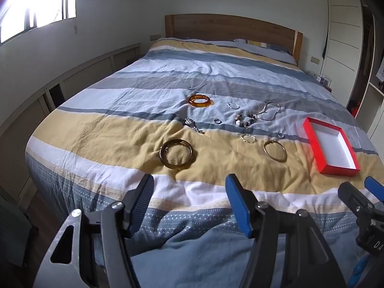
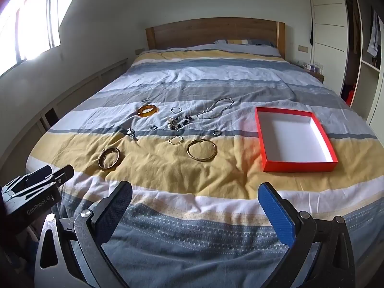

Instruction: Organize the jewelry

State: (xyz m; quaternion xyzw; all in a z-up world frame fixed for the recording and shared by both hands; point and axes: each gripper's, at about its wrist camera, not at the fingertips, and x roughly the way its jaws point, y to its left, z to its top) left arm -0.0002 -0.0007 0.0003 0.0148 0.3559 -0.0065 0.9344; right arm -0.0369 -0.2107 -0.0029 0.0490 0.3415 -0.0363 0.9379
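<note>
Daylight pours from the blown-out white window [image 1: 36,2] at far left, glaring. The striped blue, white and yellow quilt [image 2: 192,76] is evenly lit, its shadows soft. Fisheye curvature bends walls; corners darken. Focus stays sharp.

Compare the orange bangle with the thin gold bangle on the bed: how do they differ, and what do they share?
The orange bangle is thick, amber and translucent-looking; the thin gold bangle is a slim metallic hoop. The orange bangle looks smaller across, while the gold one has the wider opening. The orange bangle lies farther up on a pale blue stripe; the gold one lies nearer on the yellow stripe, closer to the red box. Both lie flat on the duvet, outside the box.
</note>
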